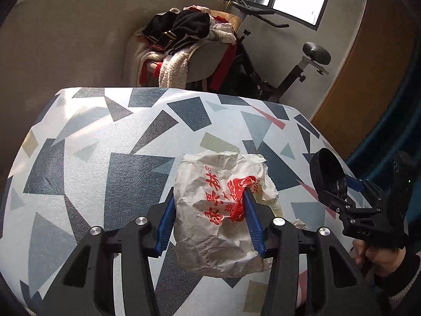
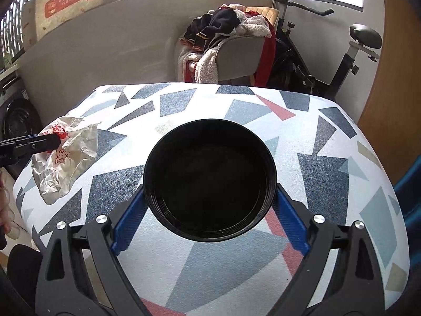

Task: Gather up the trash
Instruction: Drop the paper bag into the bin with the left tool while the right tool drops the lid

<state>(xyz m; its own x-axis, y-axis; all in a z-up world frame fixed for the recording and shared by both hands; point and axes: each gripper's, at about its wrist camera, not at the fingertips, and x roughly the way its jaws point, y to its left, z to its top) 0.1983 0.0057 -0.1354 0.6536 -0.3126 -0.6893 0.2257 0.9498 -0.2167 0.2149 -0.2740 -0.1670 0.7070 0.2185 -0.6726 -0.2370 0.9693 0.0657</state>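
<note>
Tongs on the left (image 1: 210, 210) are pinched on a crumpled paper bag (image 1: 221, 216), held over the worktop (image 1: 105, 137). A black bowl (image 2: 210, 181) is clamped at its rim between the right tongs (image 2: 210, 210), also above the worktop. Behind it, a chair (image 2: 236, 58) heaped with clothes (image 2: 223, 26) and an exercise bike (image 2: 342, 52) are seen.

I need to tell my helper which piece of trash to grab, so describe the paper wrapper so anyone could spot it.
Find the table covered in a white cloth with grey and blue geometric shapes. Toward its left side sits the crumpled white paper wrapper with red printed characters, pinched between the left gripper jaws. The only nearby item, a round black plastic container, is smooth and unprinted.
</note>
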